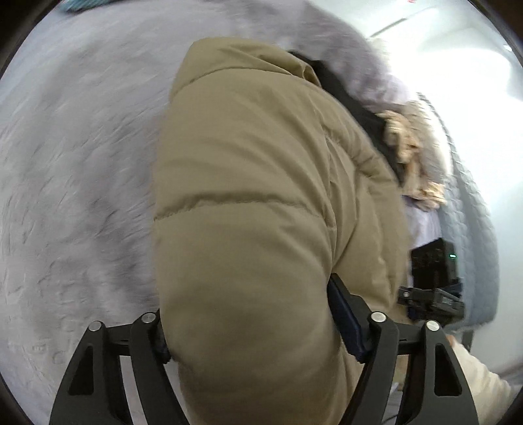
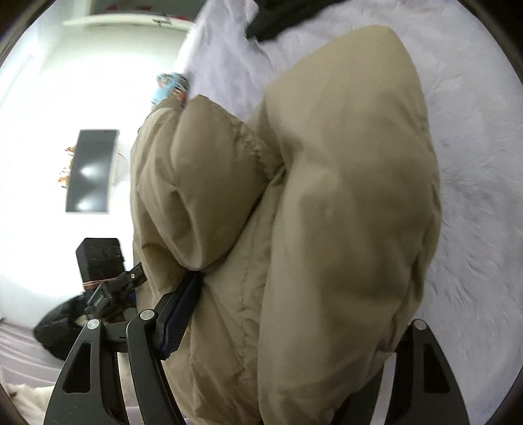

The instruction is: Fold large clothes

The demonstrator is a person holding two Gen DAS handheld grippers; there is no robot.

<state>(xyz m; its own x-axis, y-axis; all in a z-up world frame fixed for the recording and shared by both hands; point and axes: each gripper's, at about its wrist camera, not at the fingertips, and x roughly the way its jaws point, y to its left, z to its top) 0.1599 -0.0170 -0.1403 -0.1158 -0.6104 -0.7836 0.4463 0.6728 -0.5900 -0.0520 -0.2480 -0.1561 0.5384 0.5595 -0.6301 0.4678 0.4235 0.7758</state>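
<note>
A tan puffer jacket (image 1: 248,183) fills the middle of the left wrist view, held above a pale lilac fluffy bed cover (image 1: 75,163). My left gripper (image 1: 251,330) is shut on a thick fold of the jacket; its right finger (image 1: 346,314) shows, the left is mostly hidden. The jacket's dark lining and fur trim (image 1: 408,153) hang at the right. In the right wrist view the same jacket (image 2: 327,196) bulges between the jaws. My right gripper (image 2: 284,327) is shut on it; its left finger (image 2: 179,310) shows. The other gripper (image 2: 104,271) is at the left.
The fluffy bed cover (image 2: 474,163) lies under the jacket. A dark garment (image 2: 271,23) lies at the far end of the bed. A quilted grey-blue bed edge (image 1: 474,222) runs at the right. A dark screen (image 2: 91,170) hangs on the bright wall.
</note>
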